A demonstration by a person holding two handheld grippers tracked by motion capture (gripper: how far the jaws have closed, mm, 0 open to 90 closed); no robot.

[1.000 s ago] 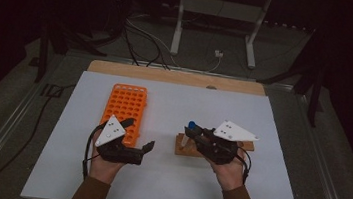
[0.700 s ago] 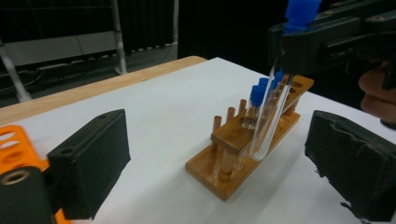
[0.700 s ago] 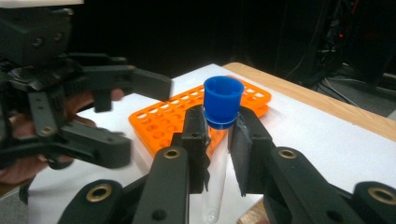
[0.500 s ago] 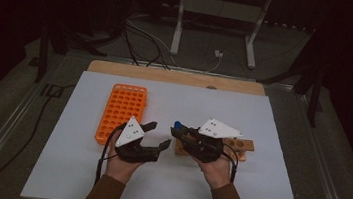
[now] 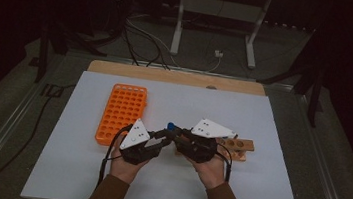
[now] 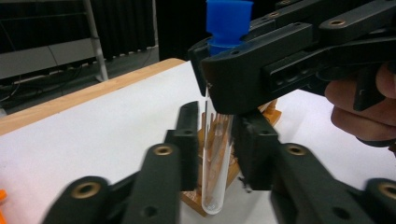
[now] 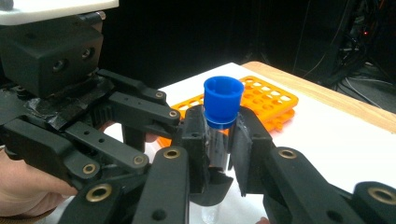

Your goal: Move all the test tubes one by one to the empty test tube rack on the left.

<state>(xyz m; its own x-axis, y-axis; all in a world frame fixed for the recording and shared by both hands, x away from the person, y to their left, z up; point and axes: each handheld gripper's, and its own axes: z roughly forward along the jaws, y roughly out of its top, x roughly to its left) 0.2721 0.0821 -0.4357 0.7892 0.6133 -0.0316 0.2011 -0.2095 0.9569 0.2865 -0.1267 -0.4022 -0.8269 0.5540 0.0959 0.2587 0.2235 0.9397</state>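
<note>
A clear test tube (image 6: 217, 158) with a blue cap (image 7: 223, 100) stands upright between both grippers above the middle of the white mat. My right gripper (image 7: 219, 140) is shut on the tube just under the cap. My left gripper (image 6: 217, 140) grips the glass lower down; its jaws have just been closing with the tube between them, and the pads now sit against it. In the high view the two grippers meet tip to tip, left gripper (image 5: 165, 135) and right gripper (image 5: 174, 132), with the cap (image 5: 170, 126) showing above them.
An orange tube rack (image 5: 122, 113) with several empty holes lies left of the hands. A small wooden rack (image 5: 237, 147) sits right behind the right hand. The white mat (image 5: 265, 190) covers the table, with a wooden strip (image 5: 177, 77) along its far edge.
Both hands have come together toward the middle of the mat. The left gripper's open jaws have shut on the lower part of the tube that the right gripper holds.
</note>
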